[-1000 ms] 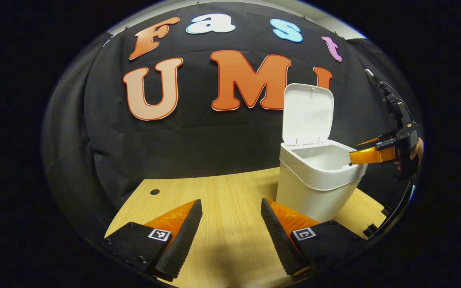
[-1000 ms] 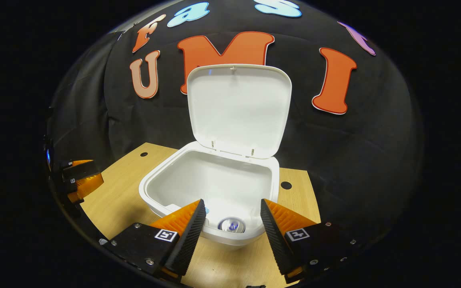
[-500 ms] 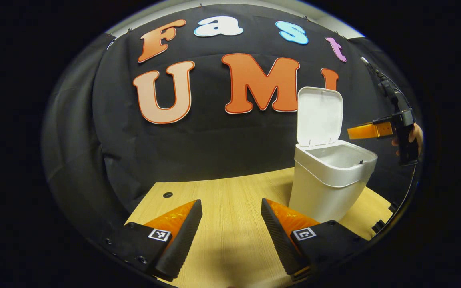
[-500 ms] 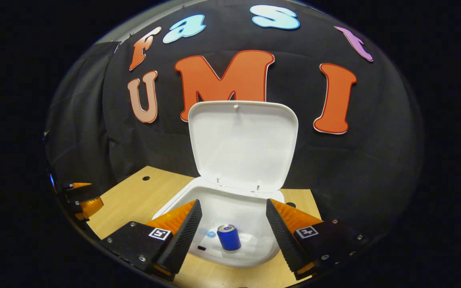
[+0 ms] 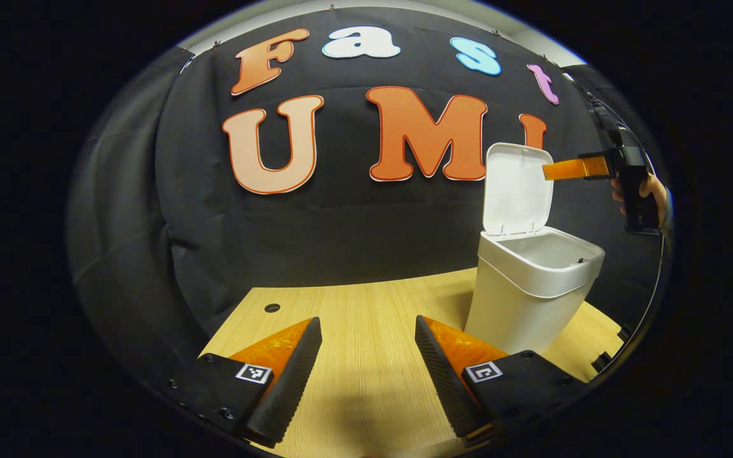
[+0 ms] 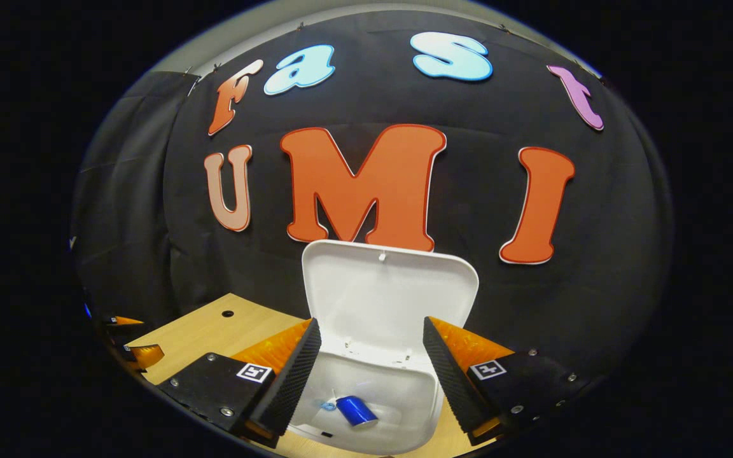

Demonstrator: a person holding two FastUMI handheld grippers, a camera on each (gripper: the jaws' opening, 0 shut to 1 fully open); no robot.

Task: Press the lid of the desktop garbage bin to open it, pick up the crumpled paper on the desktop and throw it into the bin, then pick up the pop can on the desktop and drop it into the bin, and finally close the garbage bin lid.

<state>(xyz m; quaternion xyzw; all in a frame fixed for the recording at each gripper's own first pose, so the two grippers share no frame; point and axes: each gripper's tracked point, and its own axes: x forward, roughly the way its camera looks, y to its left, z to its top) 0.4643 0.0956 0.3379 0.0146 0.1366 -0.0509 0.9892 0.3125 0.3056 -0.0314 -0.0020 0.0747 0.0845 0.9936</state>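
Looking along the left gripper (image 5: 366, 375), fingers spread and empty over the desktop (image 5: 366, 318): the garbage bin (image 5: 532, 292) stands near the right edge, lid (image 5: 516, 191) upright, inside hidden; the right gripper (image 5: 564, 169) beside the lid, its spread unclear.

Right gripper view: its own fingers (image 6: 293, 375) parted above the bin, a blue pop can (image 6: 355, 410) lying tilted on the bottom, the bin's near rim cut off.

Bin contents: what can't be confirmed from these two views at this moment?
- Crumpled paper: right gripper view shows the pop can inside the bin, but the right gripper covers much of the floor.
- Bin interior: left gripper view, the rim blocks it.
- Right gripper's jaw gap: left gripper view, seen side-on.
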